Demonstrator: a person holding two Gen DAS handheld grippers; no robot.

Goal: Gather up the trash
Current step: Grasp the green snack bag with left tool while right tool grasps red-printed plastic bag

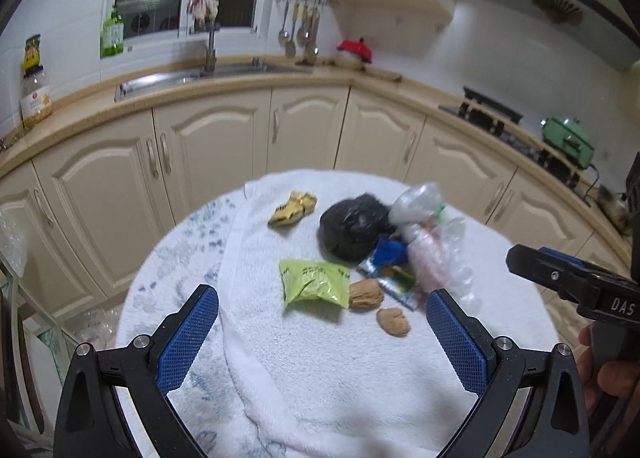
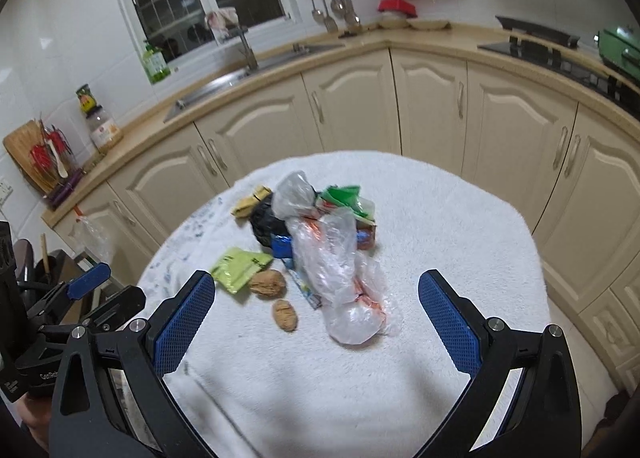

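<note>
- Left wrist view: my left claw (image 1: pixel 322 332) is spread wide with nothing between its blue pads, hovering above the near part of the round desk under its white towel cover (image 1: pixel 320 378).
- The trash sits past the fingertips: a lime-green foil sachet (image 1: pixel 314 283), touching a brown walnut (image 1: pixel 366 295), with a second walnut shell (image 1: pixel 394 322) just beside it toward me.
- Farther back lie a crumpled black plastic bag (image 1: pixel 352 228), a yellow wrapper (image 1: pixel 292 209) apart on the left, and a clear crinkled plastic bag (image 1: pixel 434 242) on the right over a blue packet (image 1: pixel 387 252).
- Bare towel runs from the shells to the near rim; the far edge drops toward cream cabinet doors (image 1: pixel 224 146).
- The right claw (image 1: pixel 560 278) enters from the right edge, over the desk's right side.
- Right wrist view: my right claw (image 2: pixel 316 312) is also wide apart and empty, above the clear plastic bag (image 2: pixel 340 278).
- The green sachet (image 2: pixel 240 268) and both walnuts (image 2: pixel 268 284) lie left of the bag; a green-and-red wrapper (image 2: pixel 344 200) lies behind it.
- The right half of the towel (image 2: pixel 460 218) is open up to the rim.
- The left claw (image 2: pixel 88 282) shows at the left edge, beyond the desk's rim.
</note>
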